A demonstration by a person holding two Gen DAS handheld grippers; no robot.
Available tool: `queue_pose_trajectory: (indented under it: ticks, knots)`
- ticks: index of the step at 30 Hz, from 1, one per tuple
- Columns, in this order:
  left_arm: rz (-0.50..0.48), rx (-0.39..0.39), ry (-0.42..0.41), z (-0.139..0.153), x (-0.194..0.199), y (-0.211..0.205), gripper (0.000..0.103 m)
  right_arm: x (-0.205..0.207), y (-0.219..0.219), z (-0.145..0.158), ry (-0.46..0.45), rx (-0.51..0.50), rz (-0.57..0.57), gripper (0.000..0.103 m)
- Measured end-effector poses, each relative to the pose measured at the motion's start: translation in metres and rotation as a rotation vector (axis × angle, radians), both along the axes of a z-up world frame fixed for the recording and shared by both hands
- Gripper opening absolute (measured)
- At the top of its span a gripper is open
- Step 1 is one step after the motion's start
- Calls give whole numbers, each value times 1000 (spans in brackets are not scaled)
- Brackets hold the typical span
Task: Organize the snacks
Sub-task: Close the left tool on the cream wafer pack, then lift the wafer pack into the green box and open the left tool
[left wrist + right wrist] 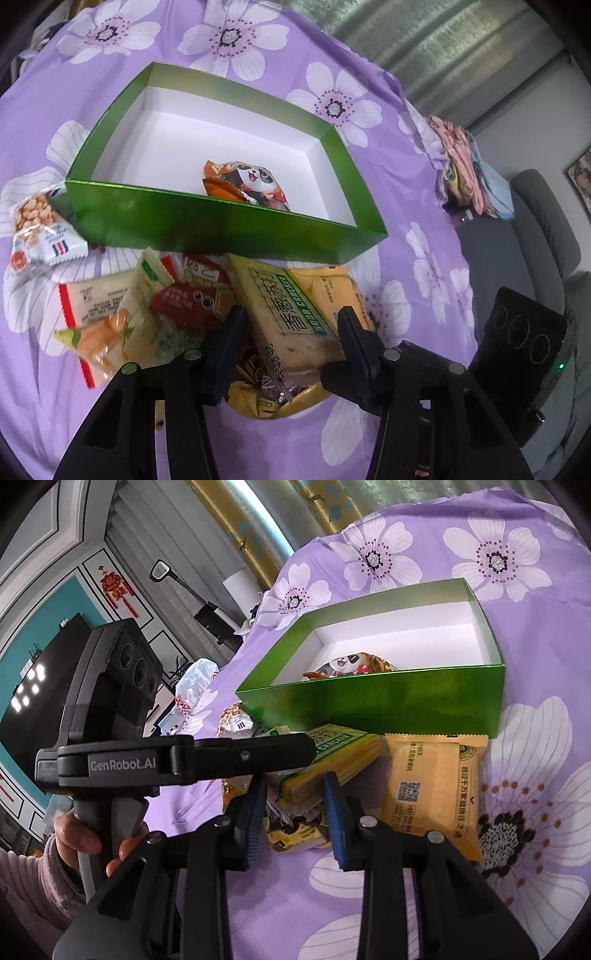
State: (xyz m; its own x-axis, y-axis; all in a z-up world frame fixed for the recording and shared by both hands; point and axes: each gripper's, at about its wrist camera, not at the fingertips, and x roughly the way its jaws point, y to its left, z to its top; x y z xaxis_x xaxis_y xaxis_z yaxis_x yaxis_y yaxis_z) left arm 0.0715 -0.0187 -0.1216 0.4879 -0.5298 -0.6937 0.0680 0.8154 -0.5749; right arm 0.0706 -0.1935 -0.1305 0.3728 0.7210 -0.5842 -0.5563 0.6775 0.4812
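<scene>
Left hand-held gripper (290,328), lower centre: fingers spread either side of the soda cracker pack (284,314), contact not confirmable. Right hand-held gripper (295,794), lower centre: fingers apart, holding nothing. Green box (207,221), mid-frame on the purple floral cloth (406,258), contains the panda snack bag (251,181).

A purple cloth (258,66) printed with large white flowers covers the surface. On it rests an open green box (221,225). Just in front lies a heap of snack packets (207,310), and a peanut packet (40,232) sits beside the box's corner.
</scene>
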Motion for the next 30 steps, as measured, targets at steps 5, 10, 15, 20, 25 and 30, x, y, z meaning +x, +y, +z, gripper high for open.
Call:
queue_pose_trajectory:
  ticks: [5, 10, 15, 20, 25, 30]
  knots:
    - [14, 2, -25, 10, -12, 3, 51, -11, 4, 9, -29, -13, -2, 31]
    - [33, 3, -60, 26, -19, 7, 51, -21, 11, 21, -70, -10, 5, 31]
    - [39, 4, -109, 46, -19, 10, 51, -23, 15, 39, -121, -2, 5, 30]
    - [47, 6, -160, 65, -10, 16, 51, -17, 18, 57, -172, 9, 6, 30]
    - [60, 20, -188, 76, 11, 21, 51, 0, 27, 70, -216, 8, 6, 30]
    - [68, 36, -204, 80, 35, 26, 51, 23, 34, 76, -245, 7, 6, 30]
